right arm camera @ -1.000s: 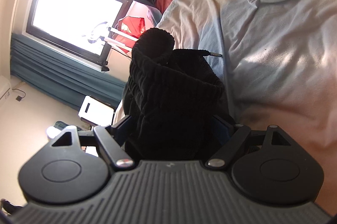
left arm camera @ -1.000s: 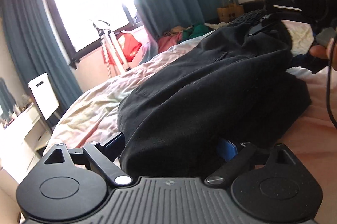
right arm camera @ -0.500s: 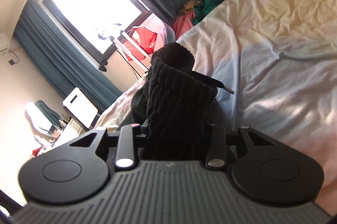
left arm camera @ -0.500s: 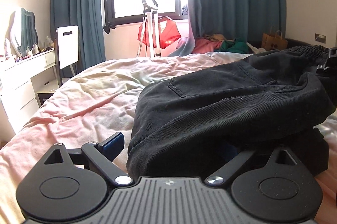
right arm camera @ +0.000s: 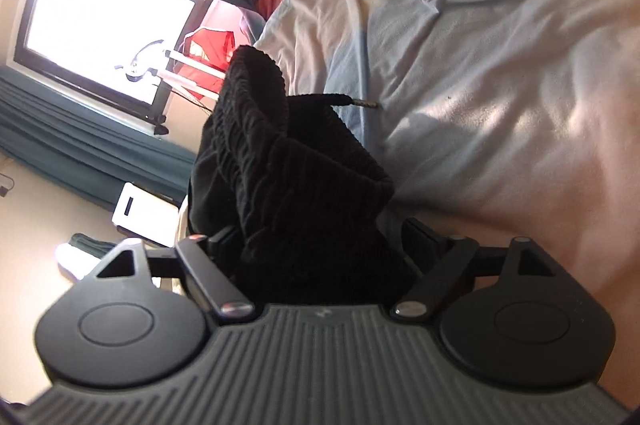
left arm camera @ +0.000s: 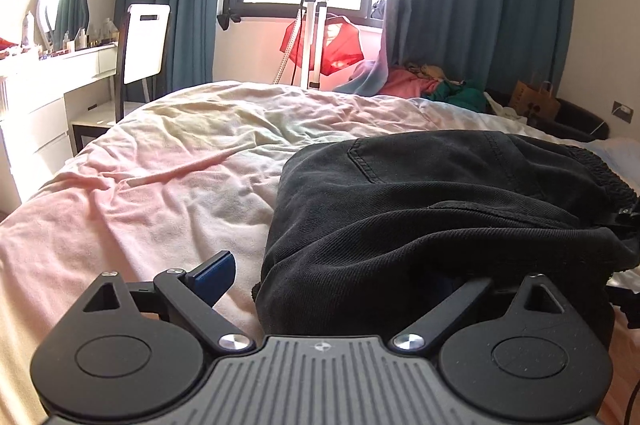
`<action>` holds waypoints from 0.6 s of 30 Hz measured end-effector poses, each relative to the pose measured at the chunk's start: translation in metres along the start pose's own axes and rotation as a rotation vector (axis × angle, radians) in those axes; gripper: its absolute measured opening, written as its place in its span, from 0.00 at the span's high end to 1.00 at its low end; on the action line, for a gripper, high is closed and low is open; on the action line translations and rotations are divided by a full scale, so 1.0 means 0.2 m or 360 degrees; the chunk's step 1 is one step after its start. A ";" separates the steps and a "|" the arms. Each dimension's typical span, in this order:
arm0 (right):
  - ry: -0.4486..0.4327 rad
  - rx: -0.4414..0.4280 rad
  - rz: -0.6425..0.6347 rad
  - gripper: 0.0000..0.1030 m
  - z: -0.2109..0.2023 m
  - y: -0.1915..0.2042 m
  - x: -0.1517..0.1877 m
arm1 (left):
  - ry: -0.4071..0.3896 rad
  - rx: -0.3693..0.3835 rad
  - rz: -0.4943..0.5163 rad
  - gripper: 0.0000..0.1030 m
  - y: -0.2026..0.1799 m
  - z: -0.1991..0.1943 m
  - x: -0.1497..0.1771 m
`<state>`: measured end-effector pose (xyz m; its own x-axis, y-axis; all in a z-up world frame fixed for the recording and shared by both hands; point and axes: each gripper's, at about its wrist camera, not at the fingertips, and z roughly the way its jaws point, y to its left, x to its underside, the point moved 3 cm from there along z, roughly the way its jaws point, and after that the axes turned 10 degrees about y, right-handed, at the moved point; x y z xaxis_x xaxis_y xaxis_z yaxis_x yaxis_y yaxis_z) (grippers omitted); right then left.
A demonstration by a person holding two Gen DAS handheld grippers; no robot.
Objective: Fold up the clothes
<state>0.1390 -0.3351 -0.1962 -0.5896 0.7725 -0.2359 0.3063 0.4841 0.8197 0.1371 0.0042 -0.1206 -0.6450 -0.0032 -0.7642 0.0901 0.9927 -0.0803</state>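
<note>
From the left wrist view, the black trousers (left arm camera: 420, 221) are lying bunched on the wrinkled pastel bedsheet (left arm camera: 160, 169), back pocket facing up, ribbed waistband off to the right. The left gripper (left arm camera: 320, 277) is sitting low at the near edge of the cloth with its jaws spread wide; one blue finger (left arm camera: 214, 271) is showing clear of the fabric, the other is buried under the fold. A white chair (left arm camera: 144, 45) and teal curtains (left arm camera: 480, 5) are standing behind the bed.

Over to the right wrist view, tilted sideways: the right gripper (right arm camera: 316, 245) is clamping the ribbed waistband (right arm camera: 288, 177), which is bulging up between the jaws, and a drawstring tip (right arm camera: 362, 101) is poking out over the sheet.
</note>
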 end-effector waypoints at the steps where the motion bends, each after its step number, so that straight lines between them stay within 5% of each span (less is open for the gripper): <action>1: 0.0059 -0.0023 0.0003 0.17 0.03 0.00 0.01 | 0.0011 0.0007 -0.0014 0.06 0.01 0.00 0.00; 7: 0.0123 -0.0051 -0.0105 0.08 0.14 0.01 0.03 | 0.0022 0.0030 -0.0092 0.06 0.05 -0.02 0.00; 10: 0.0142 -0.0152 -0.0123 0.00 0.13 0.04 0.03 | 0.0009 0.0039 -0.0133 0.06 0.07 -0.03 -0.01; 18: 0.0189 -0.0435 -0.0190 0.00 0.10 0.16 0.05 | 0.0018 0.0010 -0.0246 0.06 0.13 -0.06 0.00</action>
<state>0.1581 -0.3033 -0.1840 -0.6973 0.6556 -0.2897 0.0270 0.4279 0.9034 0.1299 0.0309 -0.1151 -0.6601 -0.1547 -0.7350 -0.0061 0.9796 -0.2006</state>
